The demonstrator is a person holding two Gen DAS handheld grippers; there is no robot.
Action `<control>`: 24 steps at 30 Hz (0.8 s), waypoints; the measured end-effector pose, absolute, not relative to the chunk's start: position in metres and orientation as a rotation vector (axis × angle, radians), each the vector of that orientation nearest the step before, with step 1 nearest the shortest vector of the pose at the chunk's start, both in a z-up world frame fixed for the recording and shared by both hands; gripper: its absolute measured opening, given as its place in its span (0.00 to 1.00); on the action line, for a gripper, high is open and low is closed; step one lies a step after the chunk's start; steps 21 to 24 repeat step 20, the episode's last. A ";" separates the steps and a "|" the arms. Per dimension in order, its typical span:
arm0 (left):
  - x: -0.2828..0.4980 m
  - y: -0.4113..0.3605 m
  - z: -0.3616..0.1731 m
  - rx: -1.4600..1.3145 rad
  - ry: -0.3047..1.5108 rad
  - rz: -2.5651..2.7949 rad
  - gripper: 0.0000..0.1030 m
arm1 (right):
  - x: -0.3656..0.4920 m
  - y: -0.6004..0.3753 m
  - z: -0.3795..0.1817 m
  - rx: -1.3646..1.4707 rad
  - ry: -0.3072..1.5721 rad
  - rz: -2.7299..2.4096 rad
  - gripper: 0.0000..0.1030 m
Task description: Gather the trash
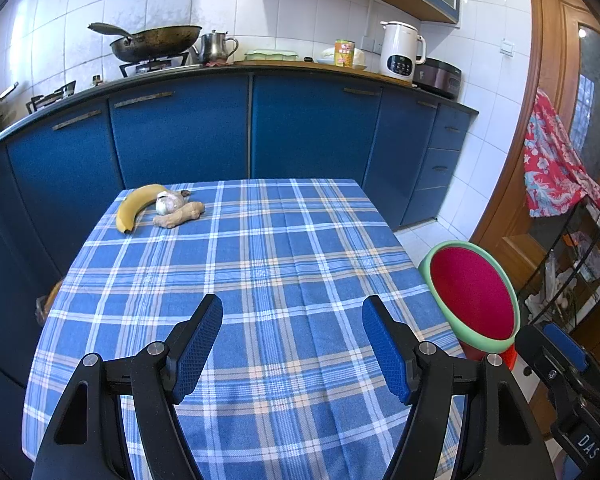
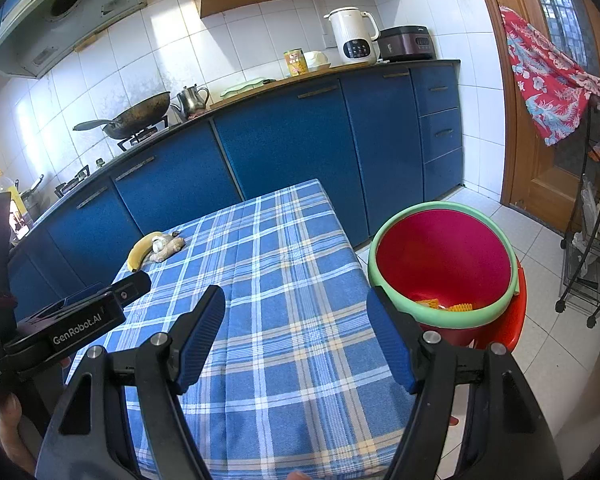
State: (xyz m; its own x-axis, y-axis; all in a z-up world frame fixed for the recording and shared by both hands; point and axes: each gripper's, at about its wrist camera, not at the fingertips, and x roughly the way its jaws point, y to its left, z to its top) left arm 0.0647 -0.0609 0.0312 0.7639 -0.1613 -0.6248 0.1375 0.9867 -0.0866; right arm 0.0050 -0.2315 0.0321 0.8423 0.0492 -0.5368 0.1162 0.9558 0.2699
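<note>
A yellow banana (image 1: pixel 134 205) (image 2: pixel 140 251), a garlic bulb (image 1: pixel 168 202) (image 2: pixel 158 245) and a piece of ginger (image 1: pixel 179 216) (image 2: pixel 168 250) lie together at the far left corner of the blue checked tablecloth (image 1: pixel 260 280) (image 2: pixel 268 304). My left gripper (image 1: pixel 292 344) hovers open over the near part of the cloth, nothing between its blue pads. My right gripper (image 2: pixel 296 344) is open too, near the table's right edge. A red bin with a green rim (image 1: pixel 474 294) (image 2: pixel 444 260) stands to the right of the table on a red stool; yellow scraps (image 2: pixel 446 306) lie inside it.
Blue kitchen cabinets (image 1: pixel 252 128) run behind the table, with a wok (image 1: pixel 156 42), a steel kettle (image 1: pixel 216 46), a can (image 1: pixel 344 53) and a white jug appliance (image 1: pixel 400 52) on the counter. A wire rack (image 2: pixel 592 216) and a wooden door (image 2: pixel 548 128) stand at right. A hand (image 2: pixel 10 420) holds the left gripper's body (image 2: pixel 68 324).
</note>
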 end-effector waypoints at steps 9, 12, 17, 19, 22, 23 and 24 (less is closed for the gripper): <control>0.064 -0.061 0.030 -0.037 0.685 -0.160 0.72 | 0.005 -0.232 0.032 0.300 0.570 -0.036 0.71; 0.064 -0.061 0.030 -0.038 0.685 -0.161 0.72 | 0.005 -0.231 0.032 0.300 0.569 -0.036 0.71; 0.064 -0.061 0.030 -0.038 0.686 -0.160 0.72 | 0.005 -0.232 0.032 0.300 0.571 -0.036 0.71; 0.064 -0.061 0.029 -0.038 0.687 -0.160 0.72 | 0.005 -0.232 0.032 0.301 0.571 -0.034 0.71; 0.064 -0.061 0.028 -0.039 0.688 -0.159 0.72 | 0.005 -0.232 0.032 0.300 0.570 -0.036 0.71; 0.064 -0.061 0.028 -0.039 0.688 -0.159 0.72 | 0.005 -0.232 0.032 0.300 0.570 -0.036 0.71; 0.064 -0.061 0.028 -0.039 0.688 -0.159 0.72 | 0.005 -0.232 0.032 0.300 0.570 -0.036 0.71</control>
